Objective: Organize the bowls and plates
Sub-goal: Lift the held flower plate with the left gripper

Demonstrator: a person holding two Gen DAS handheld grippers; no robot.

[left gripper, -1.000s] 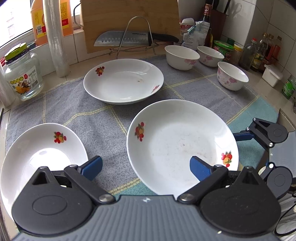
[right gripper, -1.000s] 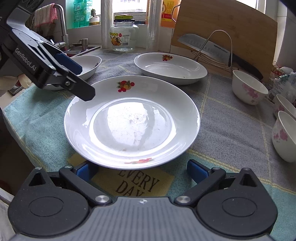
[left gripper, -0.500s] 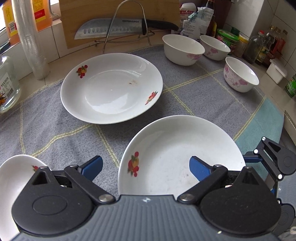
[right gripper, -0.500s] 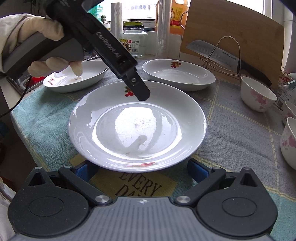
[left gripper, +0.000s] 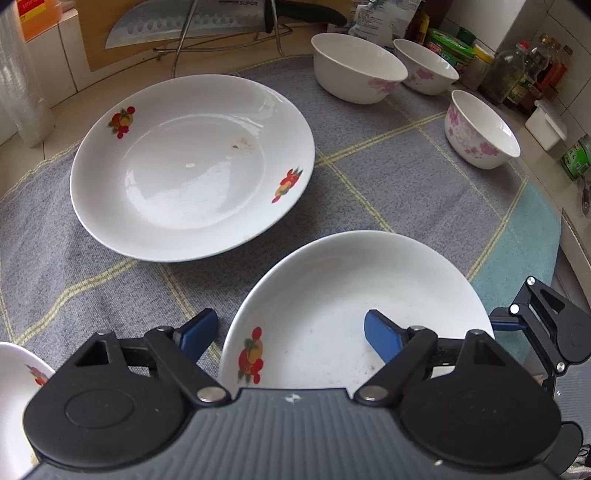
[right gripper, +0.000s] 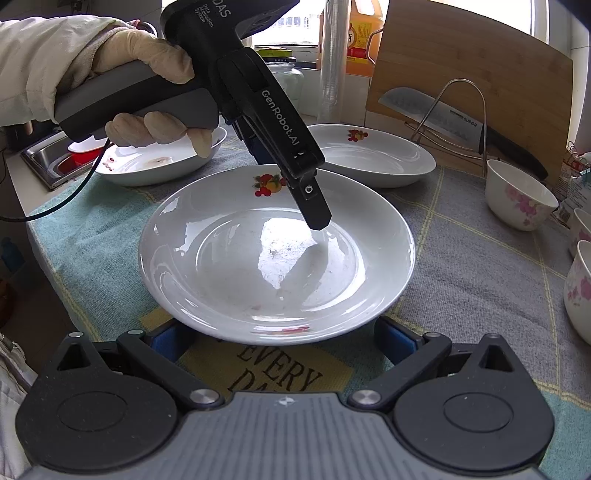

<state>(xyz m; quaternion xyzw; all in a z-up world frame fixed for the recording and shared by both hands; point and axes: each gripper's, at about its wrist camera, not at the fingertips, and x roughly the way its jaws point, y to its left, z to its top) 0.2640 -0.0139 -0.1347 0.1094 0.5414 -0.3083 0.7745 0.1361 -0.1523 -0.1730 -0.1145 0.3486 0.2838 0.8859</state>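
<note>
Three white fruit-print plates lie on the grey checked cloth. My left gripper (left gripper: 290,330) hangs over the middle plate (left gripper: 351,295), jaws closing. One blue pad is outside the plate's left rim and the other inside the dish; neither pad presses on it. In the right wrist view a gloved hand tilts the left gripper (right gripper: 308,201) down onto that plate (right gripper: 229,266). My right gripper (right gripper: 280,341) stands open at the plate's near rim, pads on either side at cloth level. The far plate (left gripper: 192,166) and left plate (left gripper: 14,398) lie untouched. Three floral bowls (left gripper: 354,66) stand at the back right.
A cleaver (left gripper: 192,26) rests on a wire rack against a wooden cutting board (right gripper: 472,66). Bottles and jars (left gripper: 517,70) crowd the right back corner. A sink (right gripper: 55,162) lies beyond the cloth's left end. The right gripper (left gripper: 535,325) sits by the counter's edge.
My left gripper moved from beside the left plate across to the middle plate and lower, and its jaws narrowed around the rim. The right gripper stayed put.
</note>
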